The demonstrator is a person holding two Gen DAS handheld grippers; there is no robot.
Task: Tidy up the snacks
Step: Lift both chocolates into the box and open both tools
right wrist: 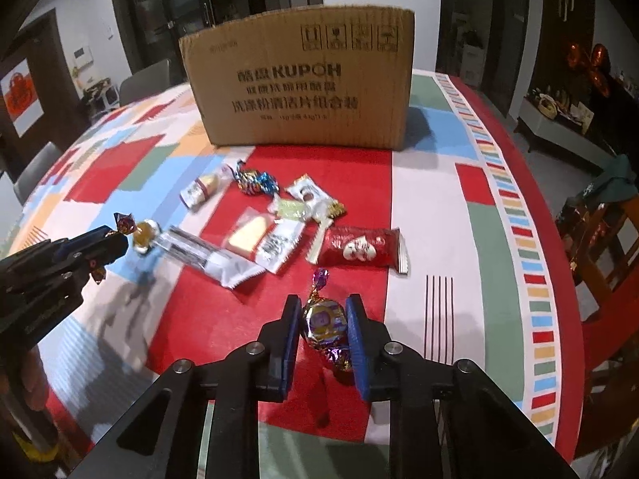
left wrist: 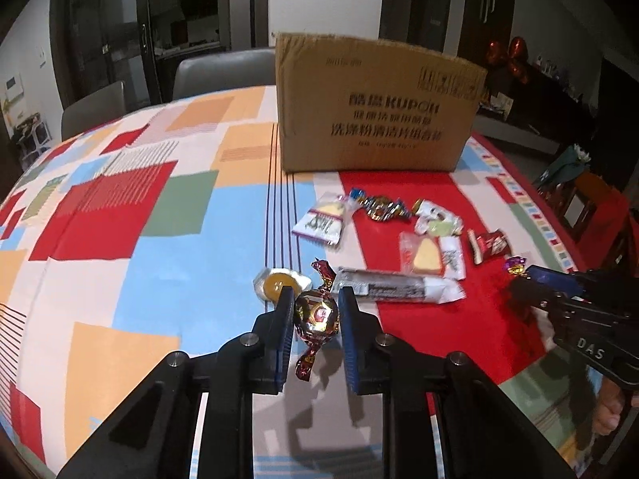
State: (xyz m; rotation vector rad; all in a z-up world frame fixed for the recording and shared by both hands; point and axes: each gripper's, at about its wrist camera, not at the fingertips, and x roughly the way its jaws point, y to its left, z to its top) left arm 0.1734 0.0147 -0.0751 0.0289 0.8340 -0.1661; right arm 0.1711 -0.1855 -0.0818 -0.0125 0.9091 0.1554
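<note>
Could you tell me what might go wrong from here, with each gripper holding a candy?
1. The left gripper and right gripper pinch round foil candies, red and purple; either could slip out.
2. The cardboard box has tall walls; a low carry may hit its rim.

The red candy (left wrist: 317,315) and the purple candy (right wrist: 325,321) are wrapped in crinkled, glossy foil that catches the light, each between ribbed blue pads on matt black plastic fingers (left wrist: 285,319) with small bright metal pins. At the far side the cardboard box (left wrist: 375,103) is matt brown corrugated paper with a rough torn top edge. The tablecloth (left wrist: 120,207) looks like smooth printed cloth, and the long snack bar (left wrist: 399,289) and red packet (right wrist: 361,247) near it wear shiny plastic film.
</note>
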